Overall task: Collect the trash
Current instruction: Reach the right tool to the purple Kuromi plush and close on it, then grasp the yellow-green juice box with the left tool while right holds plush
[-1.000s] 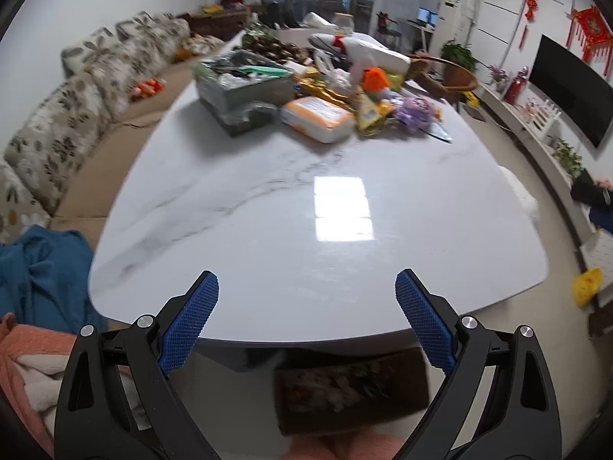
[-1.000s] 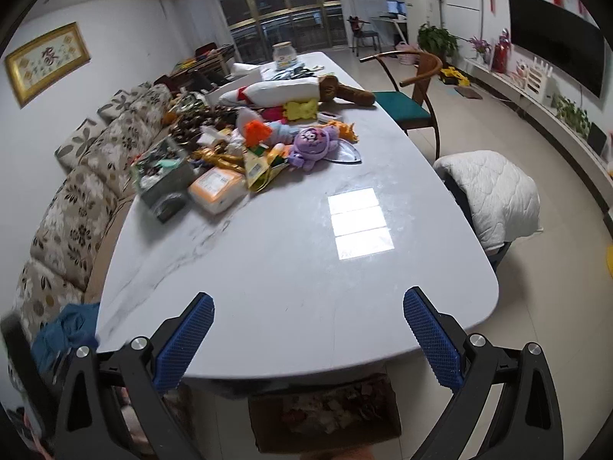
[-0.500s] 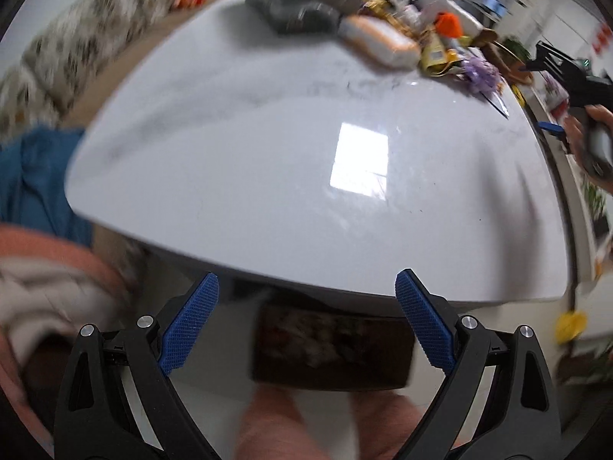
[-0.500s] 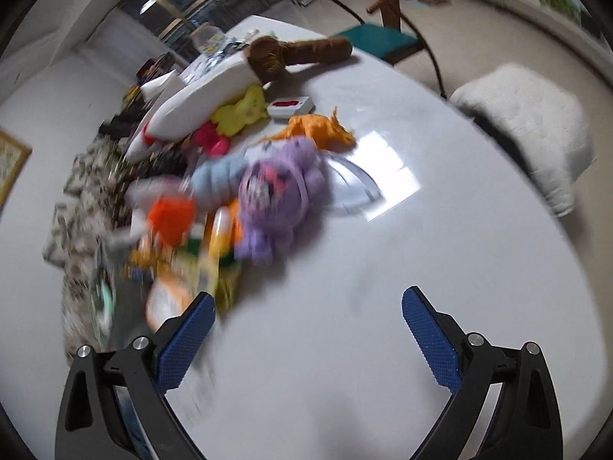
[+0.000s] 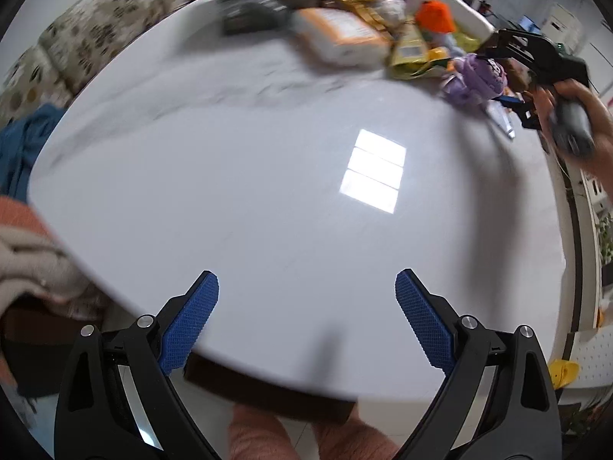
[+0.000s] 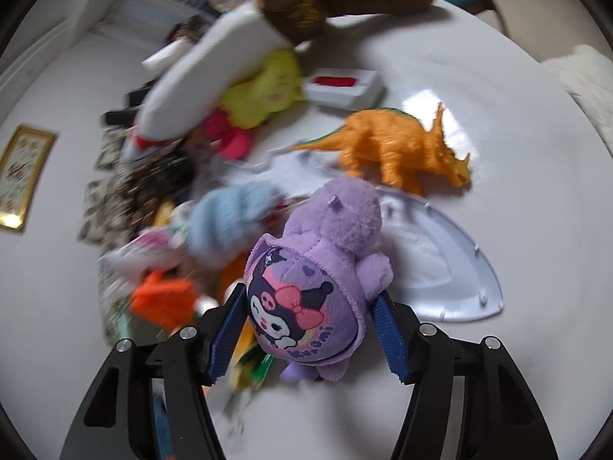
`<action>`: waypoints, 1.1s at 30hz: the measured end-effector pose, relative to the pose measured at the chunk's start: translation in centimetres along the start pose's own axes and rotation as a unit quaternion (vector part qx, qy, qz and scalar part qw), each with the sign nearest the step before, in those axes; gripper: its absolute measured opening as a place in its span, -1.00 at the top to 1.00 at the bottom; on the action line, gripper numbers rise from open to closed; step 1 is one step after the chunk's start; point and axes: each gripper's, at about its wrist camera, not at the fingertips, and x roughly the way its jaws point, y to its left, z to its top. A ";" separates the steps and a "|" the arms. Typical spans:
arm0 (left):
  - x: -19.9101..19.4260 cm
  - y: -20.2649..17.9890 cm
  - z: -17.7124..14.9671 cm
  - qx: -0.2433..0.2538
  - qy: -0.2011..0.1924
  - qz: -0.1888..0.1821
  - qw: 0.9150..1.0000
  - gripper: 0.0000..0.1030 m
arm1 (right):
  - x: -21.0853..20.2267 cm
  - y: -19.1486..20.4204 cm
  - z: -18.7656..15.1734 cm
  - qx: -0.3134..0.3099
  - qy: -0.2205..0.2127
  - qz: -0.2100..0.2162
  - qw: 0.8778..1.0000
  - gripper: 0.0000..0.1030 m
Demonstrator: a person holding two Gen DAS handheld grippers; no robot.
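A purple plush toy (image 6: pixel 318 291) with a cartoon face lies at the near edge of a clutter pile on the white marble table (image 5: pixel 268 176). My right gripper (image 6: pixel 310 295) straddles it; its jaws are closing and both blue pads touch the toy's sides. From the left wrist view the right gripper (image 5: pixel 498 73) shows at the far right around the same toy (image 5: pixel 475 76), held by a person's hand (image 5: pixel 590 122). Over the table's near edge my left gripper (image 5: pixel 306 280) stands open, nothing between its fingers.
Beside the toy are an orange dinosaur (image 6: pixel 398 145), a pale curved plastic piece (image 6: pixel 452 268), a white box with a red inset (image 6: pixel 345 88), and other plush toys and wrappers. A brown box (image 5: pixel 268 395) sits under the table edge. A sofa (image 5: pixel 95 34) runs along the left.
My right gripper swung over to the pile, dropped onto the purple toy and narrowed around it. My left gripper moved forward over the table edge, still open.
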 end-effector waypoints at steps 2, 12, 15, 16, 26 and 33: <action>0.2 -1.6 2.3 0.020 -0.017 -0.004 1.000 -0.77 | -2.1 0.3 -1.2 -0.040 0.004 0.015 0.999 -0.20; 6.1 -7.8 19.6 0.040 -0.059 -0.039 0.997 -0.75 | -12.0 -4.1 -9.8 -0.164 0.012 0.036 0.986 -0.24; 8.4 -9.5 23.1 0.046 -0.056 -0.030 0.997 0.00 | -13.2 -5.8 -11.9 -0.171 0.021 0.039 0.984 -0.26; 9.2 -10.0 24.0 0.050 -0.043 -0.023 0.998 0.12 | -13.2 -6.1 -12.4 -0.172 0.026 0.041 0.984 -0.27; 12.0 -12.1 25.8 0.060 0.022 -0.017 0.998 0.35 | -14.3 -8.3 -13.7 -0.149 0.037 0.058 0.986 -0.28; 6.2 -9.5 22.3 0.069 0.002 -0.090 0.994 0.37 | -15.2 -6.7 -14.7 -0.169 0.025 0.058 0.984 -0.29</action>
